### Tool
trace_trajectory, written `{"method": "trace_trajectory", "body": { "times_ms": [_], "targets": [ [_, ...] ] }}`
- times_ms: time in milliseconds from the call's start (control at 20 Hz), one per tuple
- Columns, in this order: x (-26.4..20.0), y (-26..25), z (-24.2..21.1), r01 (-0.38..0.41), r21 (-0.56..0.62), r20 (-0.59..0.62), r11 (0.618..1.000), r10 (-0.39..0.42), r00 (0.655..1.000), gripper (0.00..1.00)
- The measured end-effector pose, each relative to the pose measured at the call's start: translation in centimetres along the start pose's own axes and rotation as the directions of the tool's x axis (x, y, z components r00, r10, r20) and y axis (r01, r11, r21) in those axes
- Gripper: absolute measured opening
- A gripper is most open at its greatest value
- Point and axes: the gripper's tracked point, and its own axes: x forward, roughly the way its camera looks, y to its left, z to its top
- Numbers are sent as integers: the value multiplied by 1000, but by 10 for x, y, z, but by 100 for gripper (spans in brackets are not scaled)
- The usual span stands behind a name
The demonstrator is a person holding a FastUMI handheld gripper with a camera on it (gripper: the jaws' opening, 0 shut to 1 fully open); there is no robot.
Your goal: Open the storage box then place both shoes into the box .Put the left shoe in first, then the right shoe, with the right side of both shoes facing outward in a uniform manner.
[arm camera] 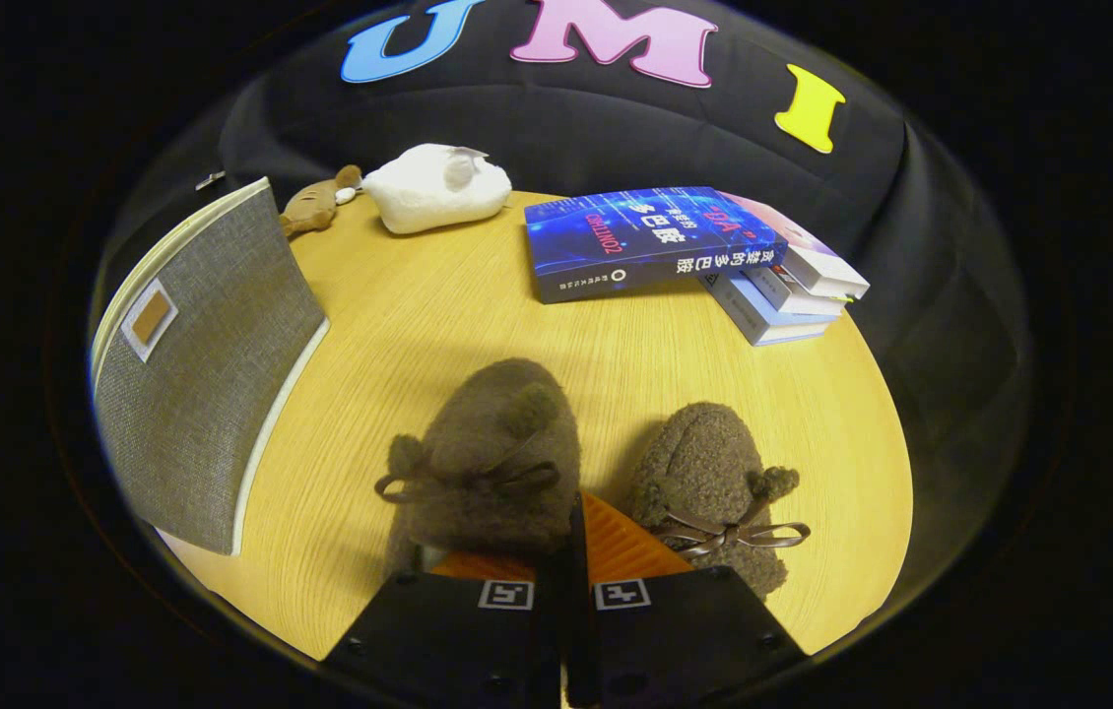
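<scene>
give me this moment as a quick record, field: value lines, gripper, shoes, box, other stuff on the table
gripper: gripper with fingers close together, seemingly pinching the rim of the left-hand shoe
shoes: two fuzzy brown slippers with bows; one at the fingers, looks lifted; the other beside it on the table
box: grey fabric storage box to the left of the shoes, its flap standing up
table: round wooden table
beyond the shoes: stack of books, white plush toy, small brown plush toy
task stage: neither shoe in the box yet

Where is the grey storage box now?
The storage box stands on the wooden table, left of the two shoes, beyond the shut gripper.
</scene>
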Motion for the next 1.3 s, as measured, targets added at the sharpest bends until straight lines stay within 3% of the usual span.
{"method": "trace_trajectory", "body": {
  "times_ms": [250,700,1000,1300],
  "targets": [
    [-25,5,23,-53,90,53,995,48,997,5],
    [-113,30,110,-146,115,200,983,121,972,5],
    [-180,88,182,-228,93,302,969,190,934,5],
    [-207,171,222,-317,65,334,946,279,900,5]
  ]
}}
